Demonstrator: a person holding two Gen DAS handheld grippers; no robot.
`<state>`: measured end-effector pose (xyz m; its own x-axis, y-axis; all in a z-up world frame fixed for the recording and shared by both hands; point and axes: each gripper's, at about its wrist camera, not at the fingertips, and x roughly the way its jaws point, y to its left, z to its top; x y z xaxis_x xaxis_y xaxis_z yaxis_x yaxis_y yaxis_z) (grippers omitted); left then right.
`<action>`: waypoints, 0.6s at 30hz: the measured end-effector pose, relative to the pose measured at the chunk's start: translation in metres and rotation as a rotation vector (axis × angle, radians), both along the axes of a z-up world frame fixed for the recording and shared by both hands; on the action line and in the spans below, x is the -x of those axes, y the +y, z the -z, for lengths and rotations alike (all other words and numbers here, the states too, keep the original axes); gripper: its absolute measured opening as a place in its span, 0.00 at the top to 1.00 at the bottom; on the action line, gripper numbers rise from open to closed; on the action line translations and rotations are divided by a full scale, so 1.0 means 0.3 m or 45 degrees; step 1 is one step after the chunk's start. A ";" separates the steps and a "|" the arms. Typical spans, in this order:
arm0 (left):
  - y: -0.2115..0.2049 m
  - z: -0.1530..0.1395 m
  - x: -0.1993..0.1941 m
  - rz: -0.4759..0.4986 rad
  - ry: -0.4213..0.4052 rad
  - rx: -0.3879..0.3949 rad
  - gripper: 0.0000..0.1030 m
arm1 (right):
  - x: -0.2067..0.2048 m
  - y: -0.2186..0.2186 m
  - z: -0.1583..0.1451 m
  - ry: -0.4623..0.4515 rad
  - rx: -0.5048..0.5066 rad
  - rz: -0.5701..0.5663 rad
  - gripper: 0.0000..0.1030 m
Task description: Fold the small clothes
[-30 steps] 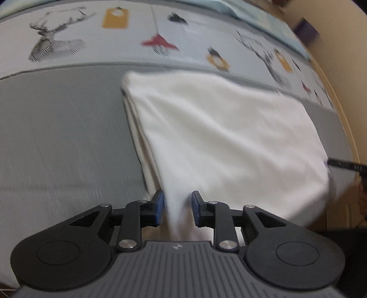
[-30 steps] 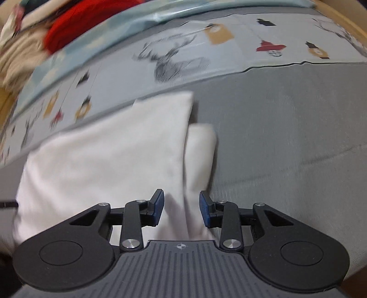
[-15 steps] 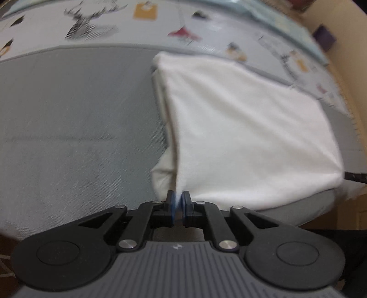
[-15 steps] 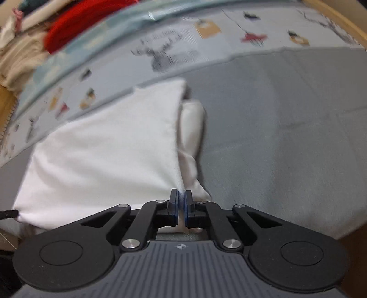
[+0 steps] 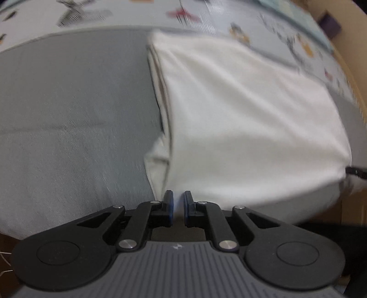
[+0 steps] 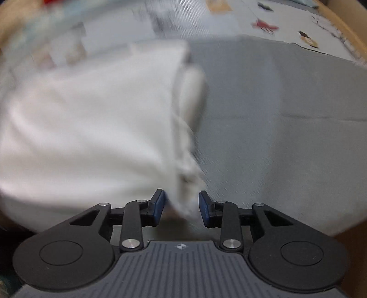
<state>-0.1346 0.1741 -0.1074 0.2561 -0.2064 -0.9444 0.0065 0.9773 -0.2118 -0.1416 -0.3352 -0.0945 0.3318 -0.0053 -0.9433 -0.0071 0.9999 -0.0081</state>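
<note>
Gripping nothing: left tool [image 5: 178, 201] narrowly parted, right tool [image 6: 181, 204] wide, at white garment [image 5: 240, 114] edge; no legible writing.

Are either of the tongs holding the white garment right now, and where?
Neither clearly. The left tongs stand slightly apart at the near-left corner of the white garment. The right tongs gape wide around its near-right corner, not pinching it.

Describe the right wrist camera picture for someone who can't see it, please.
A folded white garment lies on a grey sheet, blurred by motion. At the bottom of the view, the right gripper has its blue-padded fingers spread apart around the cloth's near corner. A patterned bedcover runs across the far edge.
</note>
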 end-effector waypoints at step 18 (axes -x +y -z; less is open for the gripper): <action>0.118 0.018 -0.219 -0.332 -0.030 0.263 0.52 | 0.187 -0.134 -0.392 -0.718 -0.077 0.282 0.51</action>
<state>-0.0690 0.2095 -0.1128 0.3466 -0.3176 -0.8826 -0.2312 0.8830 -0.4085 -0.1976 -0.3754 0.0231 0.7776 -0.0830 -0.6233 0.1902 0.9759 0.1072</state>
